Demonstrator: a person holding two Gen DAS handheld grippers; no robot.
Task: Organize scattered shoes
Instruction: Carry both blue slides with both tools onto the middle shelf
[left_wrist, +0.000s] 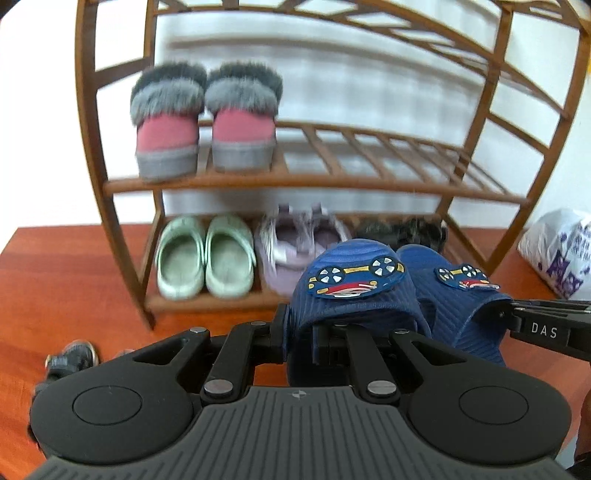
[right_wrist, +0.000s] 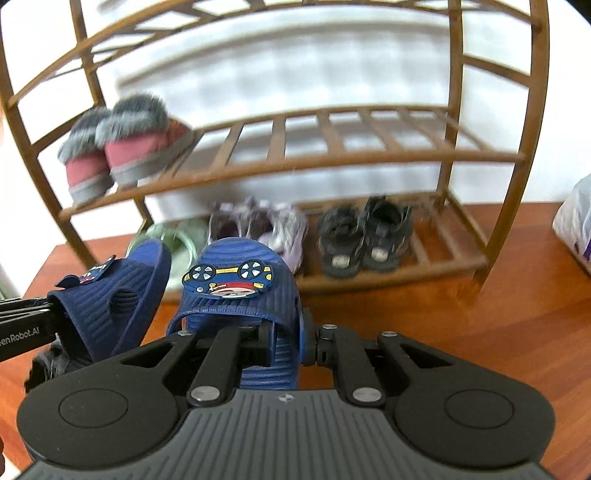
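Note:
A pair of blue slippers with car patches hangs above the red-brown floor in front of a wooden shoe rack (left_wrist: 306, 181). My left gripper (left_wrist: 301, 334) is shut on the side of the left slipper (left_wrist: 347, 295). The right slipper (left_wrist: 461, 299) is just beside it, pinched by my right gripper (left_wrist: 517, 317), which reaches in from the right edge. In the right wrist view my right gripper (right_wrist: 290, 343) is shut on its slipper (right_wrist: 236, 299). The other slipper (right_wrist: 110, 306) hangs at the left, held by the left gripper (right_wrist: 48, 310).
On the rack's middle shelf (right_wrist: 332, 158) stand pink fur-topped boots (left_wrist: 205, 122) at the left, with bare slats to their right. The bottom shelf holds green clogs (left_wrist: 203, 258), lilac sneakers (right_wrist: 273, 225) and black sandals (right_wrist: 365, 236). A white bag (left_wrist: 557, 251) lies at the right, a dark sandal (left_wrist: 70, 358) on the floor at the left.

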